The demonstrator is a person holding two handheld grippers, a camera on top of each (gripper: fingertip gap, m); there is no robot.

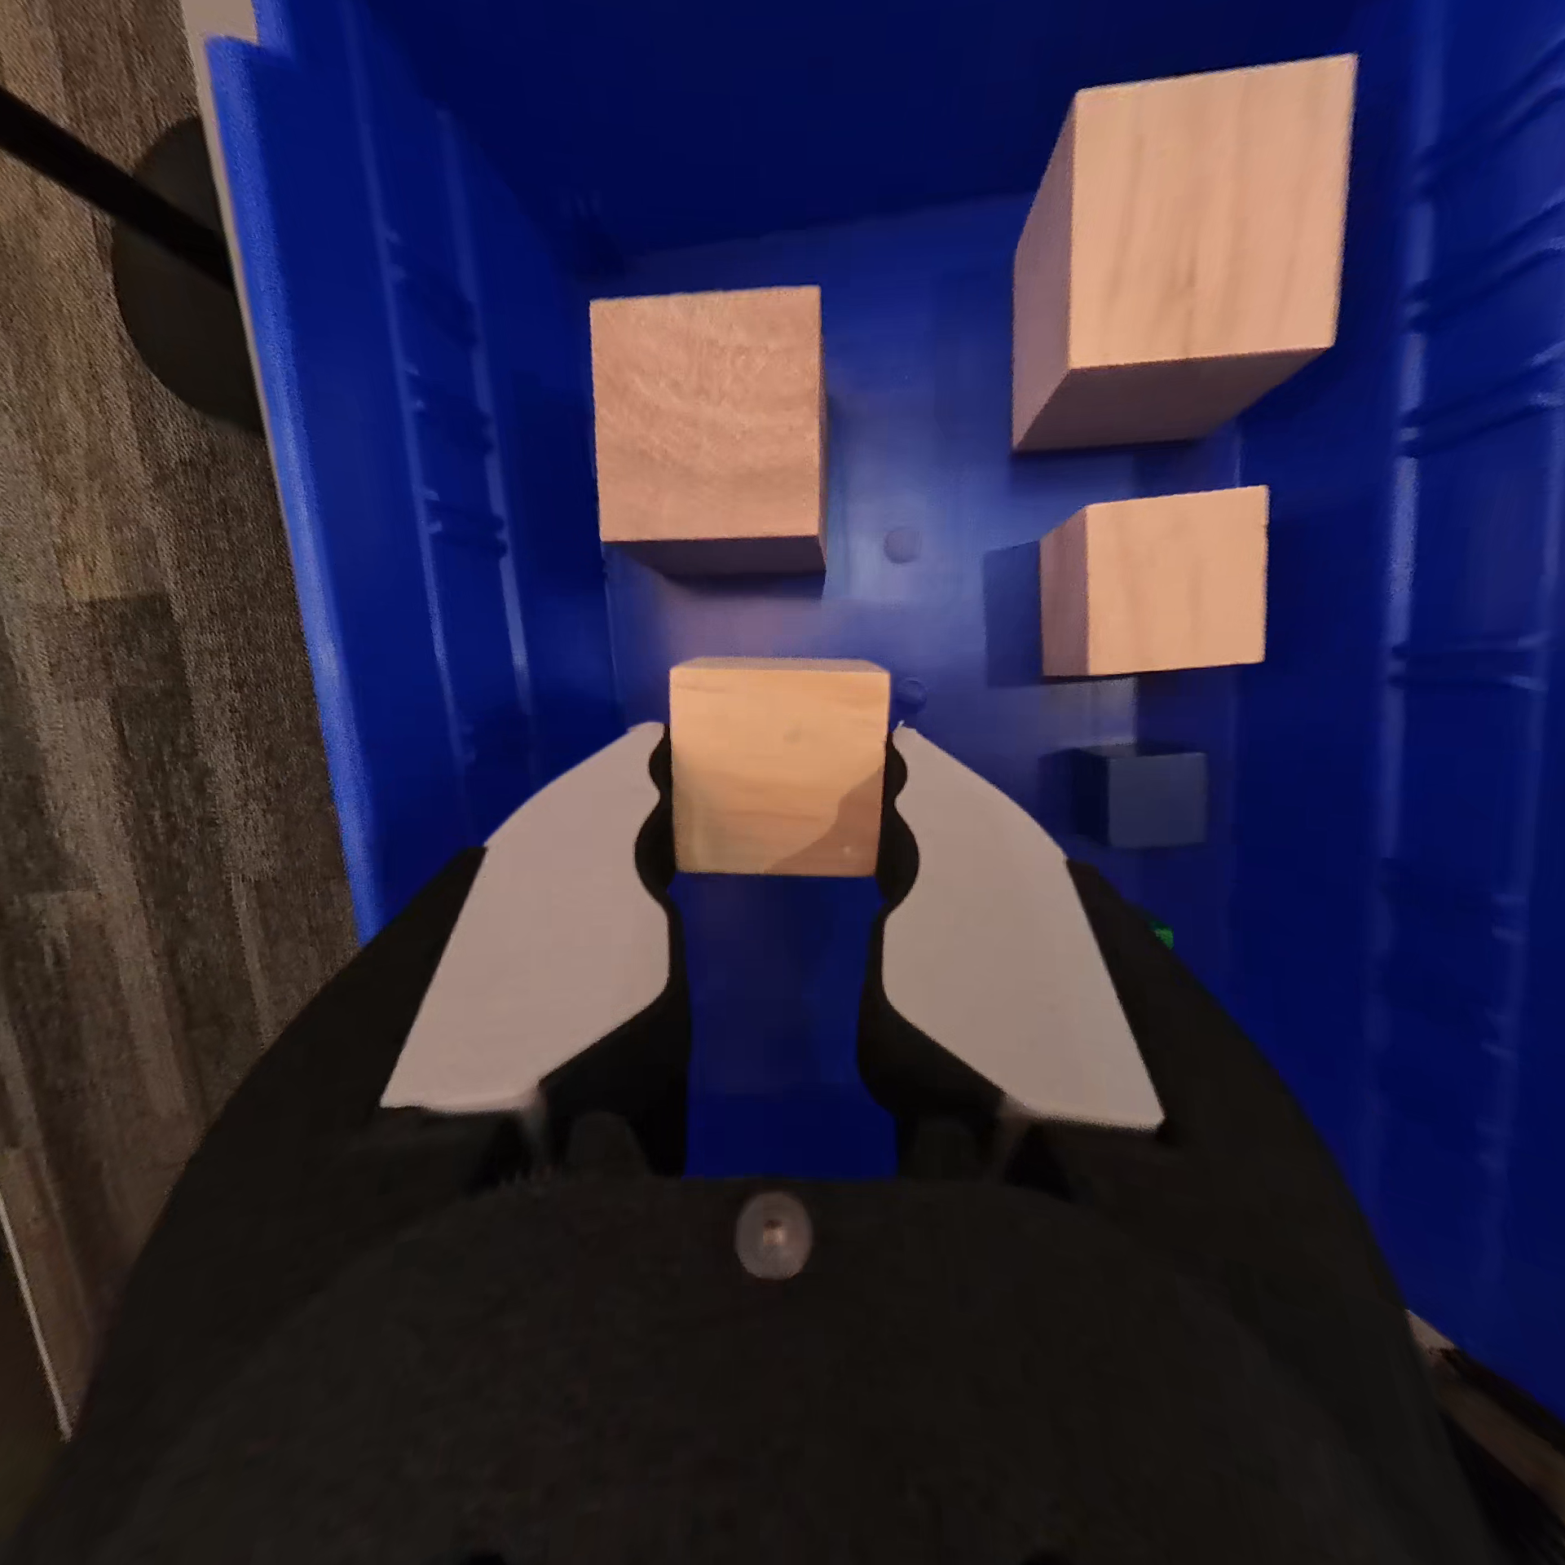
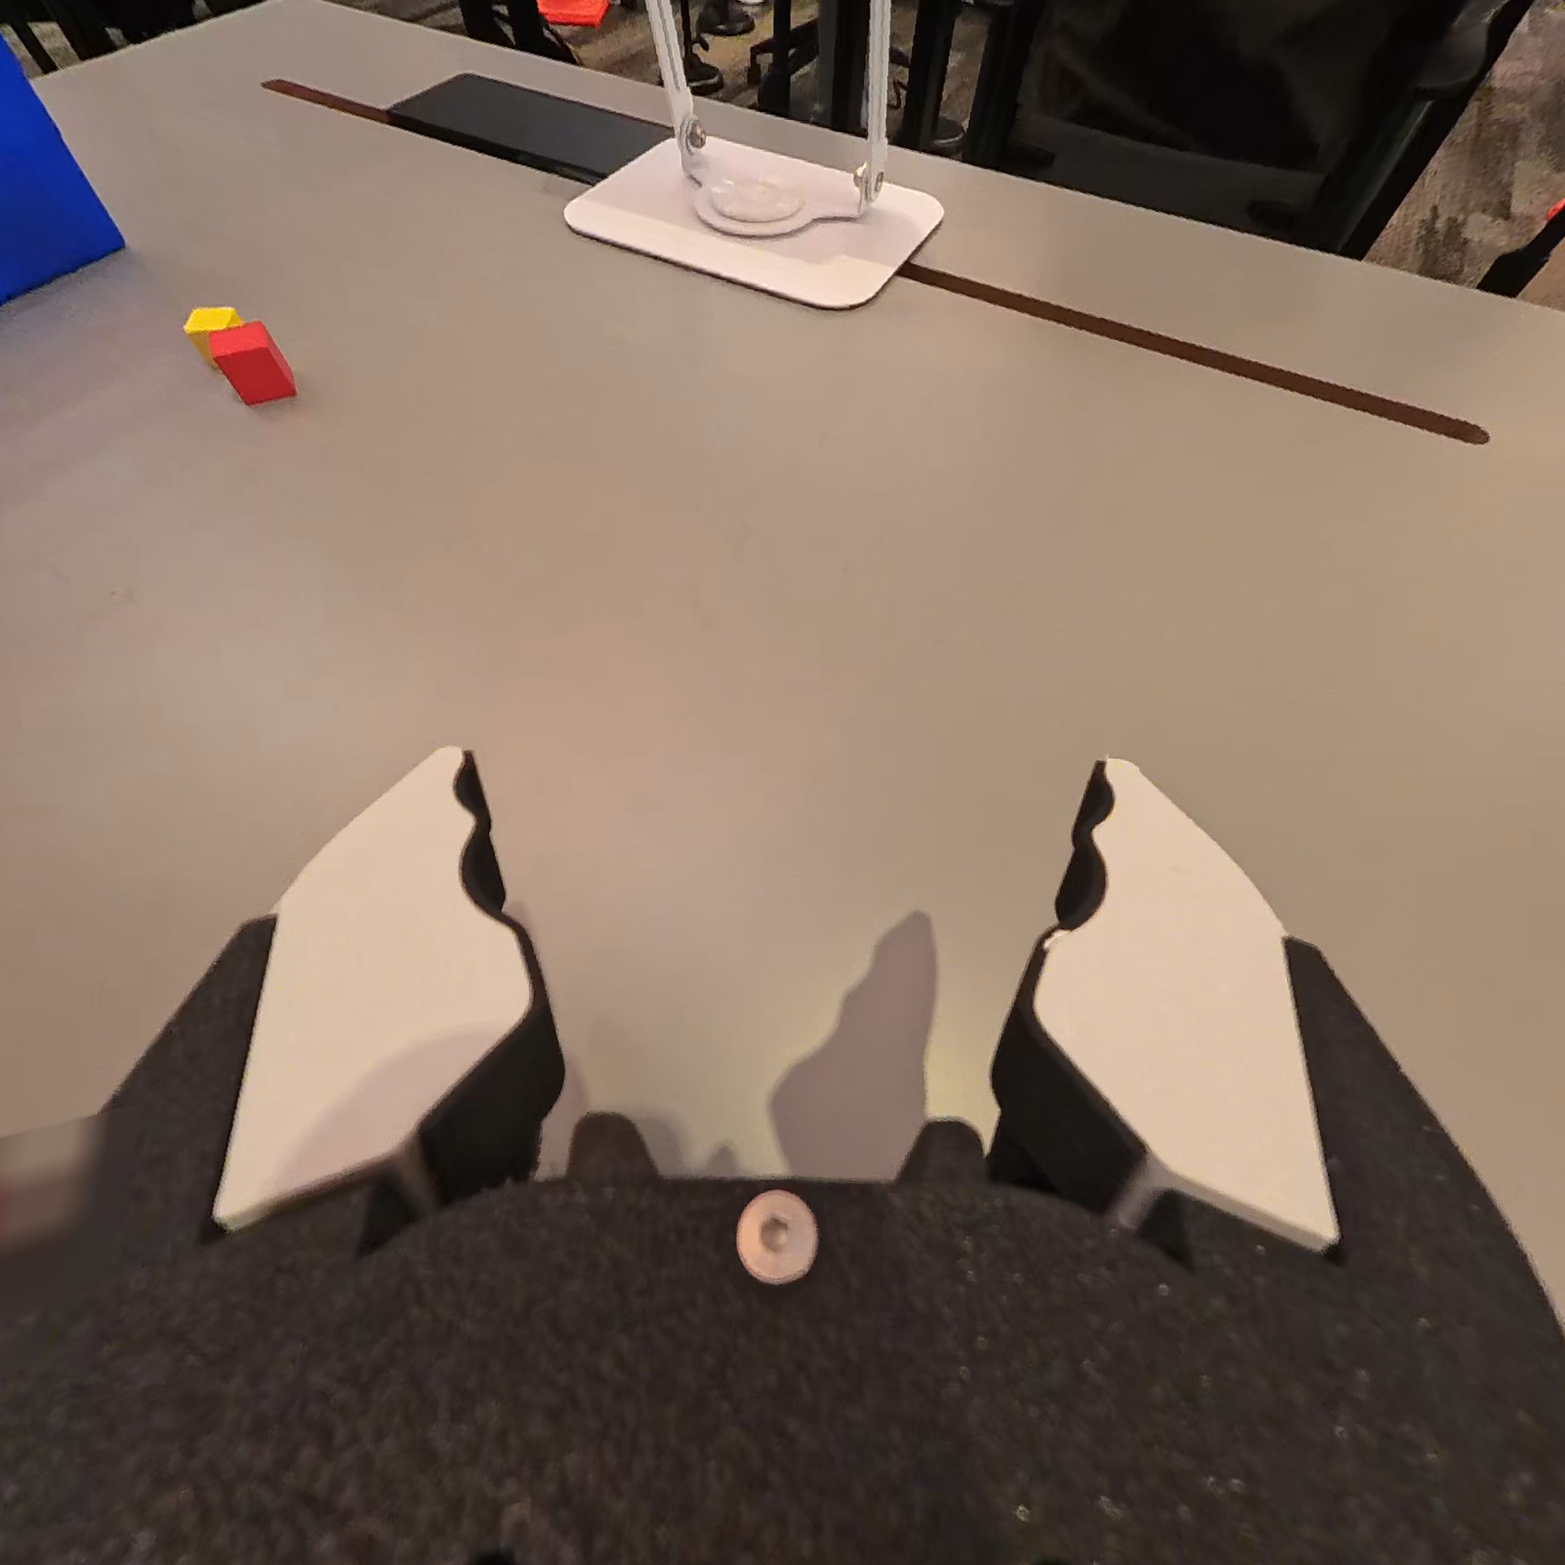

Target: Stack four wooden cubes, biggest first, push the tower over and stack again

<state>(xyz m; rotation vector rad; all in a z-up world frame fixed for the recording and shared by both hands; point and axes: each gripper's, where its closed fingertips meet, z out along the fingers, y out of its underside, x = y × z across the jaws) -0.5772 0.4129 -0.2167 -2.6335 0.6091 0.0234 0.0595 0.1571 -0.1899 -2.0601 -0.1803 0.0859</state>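
In the left wrist view I look down into a blue bin [image 1: 931,178]. My left gripper [image 1: 777,745] is shut on a small wooden cube [image 1: 777,766] and holds it above the bin floor. Three more wooden cubes lie on the floor: a large one [image 1: 1186,246] at the far right, a medium one [image 1: 707,415] straight ahead, a smaller one [image 1: 1156,584] at the right. A small blue cube [image 1: 1139,796] sits near it. My right gripper [image 2: 783,762] is open and empty over the grey table [image 2: 762,550].
A red block [image 2: 252,362] and a yellow block [image 2: 208,326] lie on the table at the left, beside a corner of the blue bin [image 2: 42,169]. A white lamp base [image 2: 754,224] and a dark cable slot [image 2: 1186,347] are at the far side. Carpet [image 1: 127,677] lies left of the bin.
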